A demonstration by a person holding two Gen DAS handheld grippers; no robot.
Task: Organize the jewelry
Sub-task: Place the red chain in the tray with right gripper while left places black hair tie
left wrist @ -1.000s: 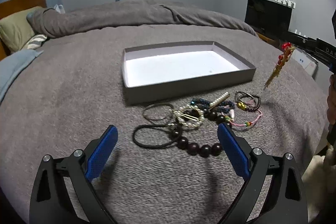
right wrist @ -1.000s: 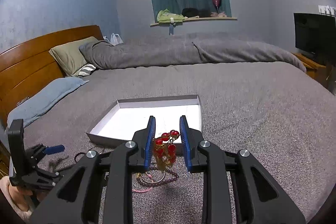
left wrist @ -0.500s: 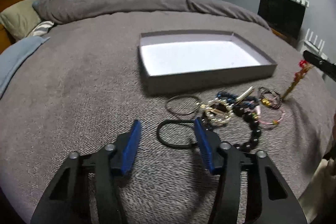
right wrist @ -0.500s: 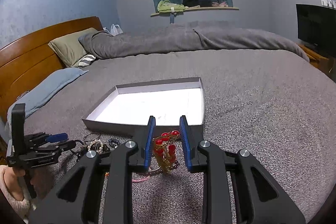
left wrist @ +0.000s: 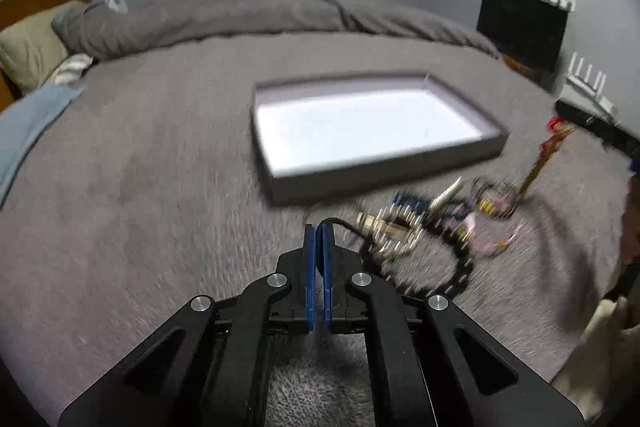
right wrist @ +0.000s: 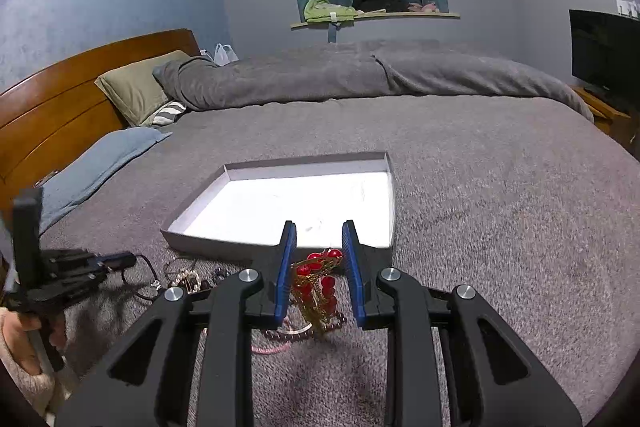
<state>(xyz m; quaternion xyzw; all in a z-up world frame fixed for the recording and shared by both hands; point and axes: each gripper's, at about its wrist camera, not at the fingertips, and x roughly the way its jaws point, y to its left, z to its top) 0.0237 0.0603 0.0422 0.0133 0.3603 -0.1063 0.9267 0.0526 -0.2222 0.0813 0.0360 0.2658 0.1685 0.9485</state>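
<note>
My left gripper is shut on a black hair tie at the left end of the jewelry pile, which is blurred beads, bracelets and rings on the grey bed cover. In the right wrist view the left gripper holds that tie just above the cover. My right gripper is shut on a red-and-gold hair ornament, which dangles from it right of the pile. A shallow grey tray with a white floor lies just beyond the pile, with nothing in it.
The bed cover stretches wide around the tray. A rolled grey duvet and pillows lie at the far end by a wooden headboard. A dark screen stands on the right. A hand holds the left gripper.
The left gripper's jaws went from wide open to shut, closing on the black hair tie, and shifted left of the pile. The right gripper kept its hold on the ornament.
</note>
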